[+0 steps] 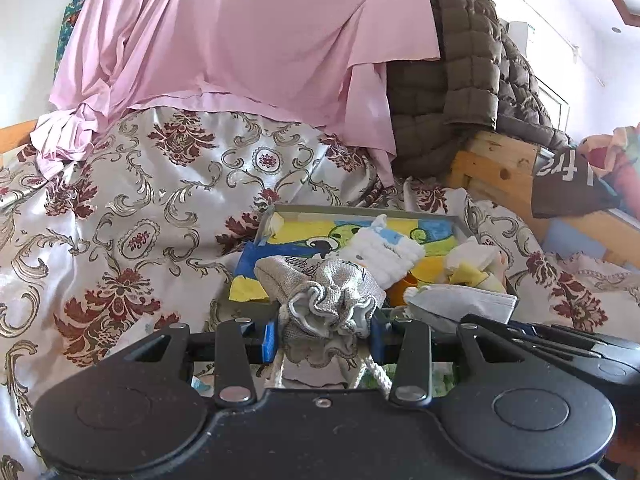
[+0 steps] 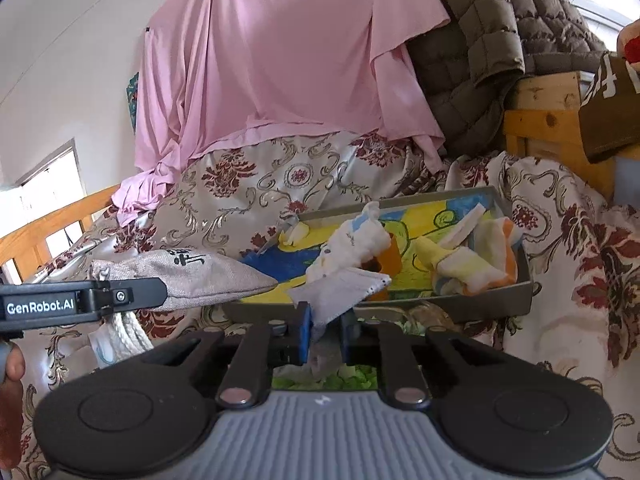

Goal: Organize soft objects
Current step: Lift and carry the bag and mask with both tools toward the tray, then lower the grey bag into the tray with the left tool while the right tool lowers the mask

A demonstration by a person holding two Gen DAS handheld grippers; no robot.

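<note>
Over the bed, your left gripper [image 1: 324, 330] clamps the grey drawstring pouch [image 1: 320, 292] by its gathered mouth, near the tray [image 2: 452, 308]. Your right gripper [image 2: 325, 334] pinches the white face mask [image 2: 340, 290] at the tray's front rim. That thin pinch could slip, dropping the mask outside.

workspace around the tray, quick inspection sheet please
surface: floral satin bedspread, rumpled
job's things: grey drawstring pouch; white face mask; grey tray holding rolled white cloth and striped cloth
clutter: pink sheet, brown quilted jacket
grippers: left hand-held gripper shut on the pouch; right hand-held gripper shut on the mask
cables: white pouch cord
surroundings: wooden bed frame, white wall
</note>
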